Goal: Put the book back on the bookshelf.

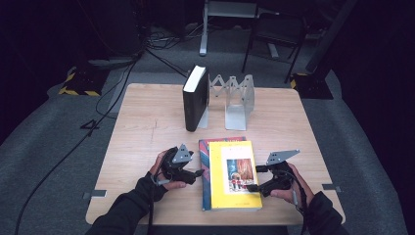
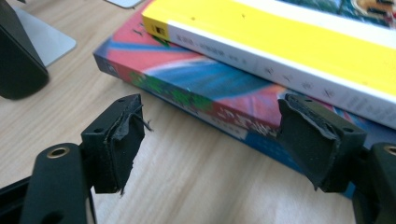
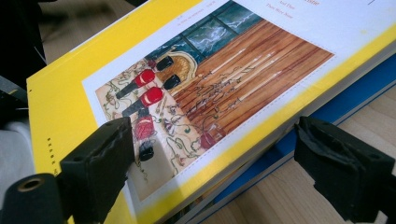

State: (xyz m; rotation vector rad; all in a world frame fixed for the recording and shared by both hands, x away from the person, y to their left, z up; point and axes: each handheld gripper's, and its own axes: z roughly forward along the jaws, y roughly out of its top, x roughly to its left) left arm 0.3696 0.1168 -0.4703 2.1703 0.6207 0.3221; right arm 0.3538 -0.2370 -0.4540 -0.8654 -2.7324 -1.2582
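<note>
Books lie stacked near the front edge of the light wooden table (image 1: pixel 147 112) — a yellow paperback book with a picture panel on its cover (image 1: pixel 234 174) rests flat on top of a thicker book with a red and blue cover (image 1: pixel 205 161), whose edge sticks out along the left side and at the far end.

On the left side of the stack, the left gripper (image 1: pixel 195 173) points toward the books, held in the person's left hand (image 1: pixel 164 172). In the left gripper view its jaws stand wide apart with nothing between the pads, and the spines of both books run across just beyond the worn black pads (image 2: pixel 122 140) — no contact shows.

On the right side, the right gripper (image 1: pixel 253 187) sits at the near right part of the stack in the person's right hand (image 1: pixel 288 188). In the right gripper view its jaws are spread, one pad over the yellow cover and the other out past the books' edge above the bare table; the pads are not pressing on anything, so the book is released, not clamped.

Farther back, near the middle of the table, a thick black hardcover book with white page edges (image 1: pixel 195 98) stands upright against one plate of a silver metal expanding bookend rack (image 1: pixel 239 100). The stack lies well apart from it, toward the person.
</note>
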